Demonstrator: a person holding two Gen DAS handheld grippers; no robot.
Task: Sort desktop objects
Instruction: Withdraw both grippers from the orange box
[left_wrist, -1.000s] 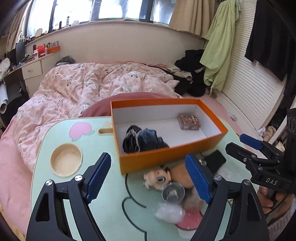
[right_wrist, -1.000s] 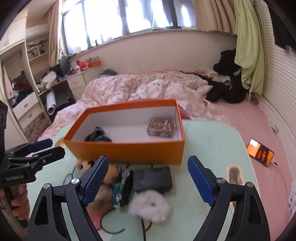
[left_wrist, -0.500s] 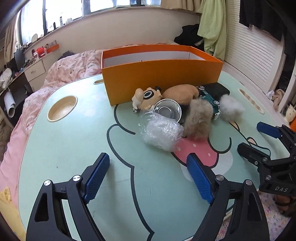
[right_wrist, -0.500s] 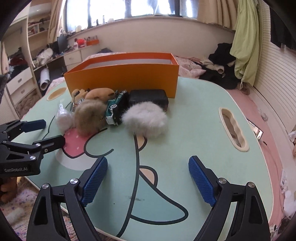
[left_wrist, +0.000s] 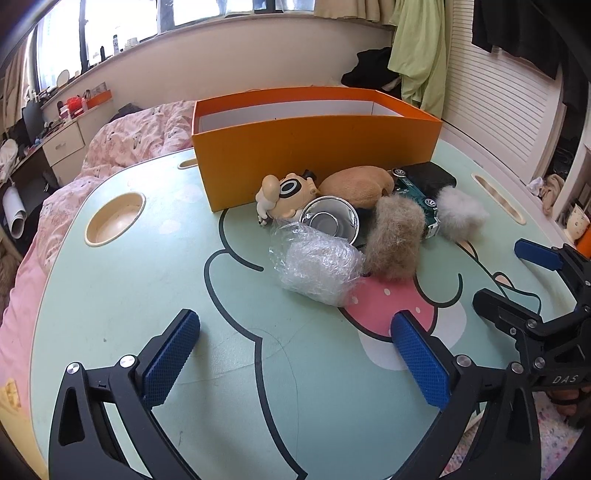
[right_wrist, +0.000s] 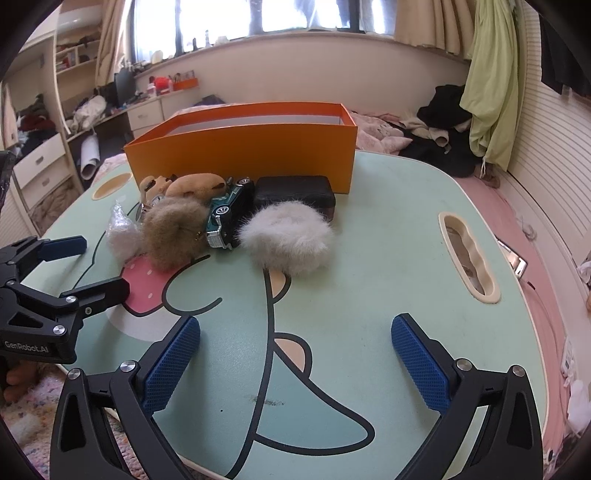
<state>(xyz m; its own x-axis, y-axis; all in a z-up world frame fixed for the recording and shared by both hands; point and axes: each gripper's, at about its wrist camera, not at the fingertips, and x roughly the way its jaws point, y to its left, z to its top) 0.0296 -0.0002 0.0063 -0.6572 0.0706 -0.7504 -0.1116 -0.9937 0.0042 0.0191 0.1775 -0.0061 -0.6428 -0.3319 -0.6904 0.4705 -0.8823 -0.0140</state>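
In left view only: steel cup (left_wrist: 330, 220), beside plush (left_wrist: 356, 185).

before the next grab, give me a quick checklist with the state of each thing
1. Left tool open, holding nothing: ok.
2. Right tool open, holding nothing: ok.
3. Open orange cardboard box upright behind the pile: ok.
4. Room left inside the box: cannot tell, the near wall hides its floor.
5. Fluffy white pom-pom free to lift: ok, at the pile's near edge.
6. Green toy car free to lift: not ok, wedged between other items.
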